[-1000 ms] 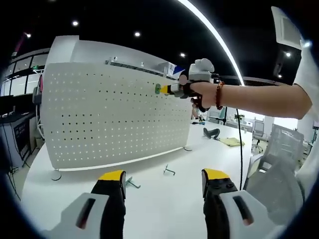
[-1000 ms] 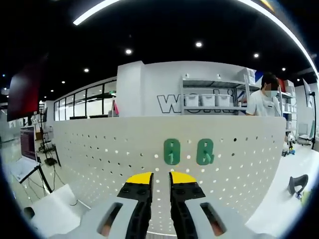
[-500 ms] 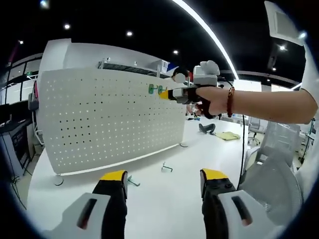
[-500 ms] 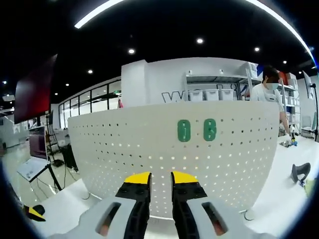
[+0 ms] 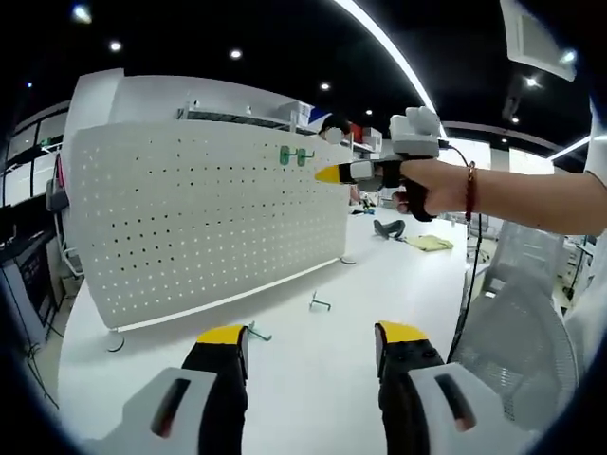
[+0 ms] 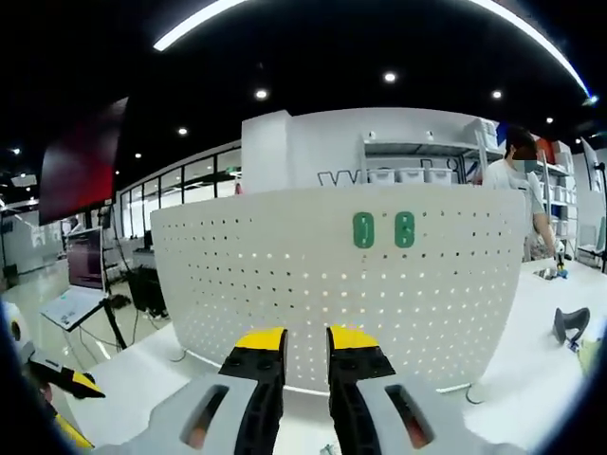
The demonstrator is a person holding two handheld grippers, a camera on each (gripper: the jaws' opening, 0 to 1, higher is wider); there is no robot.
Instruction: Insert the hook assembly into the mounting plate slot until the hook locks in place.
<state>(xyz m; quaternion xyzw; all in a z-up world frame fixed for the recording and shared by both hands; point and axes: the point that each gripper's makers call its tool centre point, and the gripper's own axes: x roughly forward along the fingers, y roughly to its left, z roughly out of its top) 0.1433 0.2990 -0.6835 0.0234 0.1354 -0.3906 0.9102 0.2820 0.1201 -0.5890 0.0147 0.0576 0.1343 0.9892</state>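
Standing upright on the white surface (image 5: 313, 370), the perforated white pegboard panel (image 5: 190, 218) carries two small green mounting plates (image 6: 383, 230) side by side near its top edge; each is a rounded, flat-looking tab with pale marks on its face. In the left gripper view the same green mounting plates (image 5: 290, 155) sit high on the panel's right part. Two small metal hook pieces (image 5: 321, 303) lie loose on the surface in front of the panel, one of them nearer the left gripper's jaws (image 5: 256, 333). The left gripper (image 5: 310, 343) has its yellow-tipped black jaws spread wide with nothing between them. The right gripper (image 6: 304, 341), held in a hand (image 5: 427, 185) wearing a beaded bracelet, has its jaws pressed nearly together and empty, apart from the plates. A person (image 6: 517, 185) stands beyond the panel by shelving.
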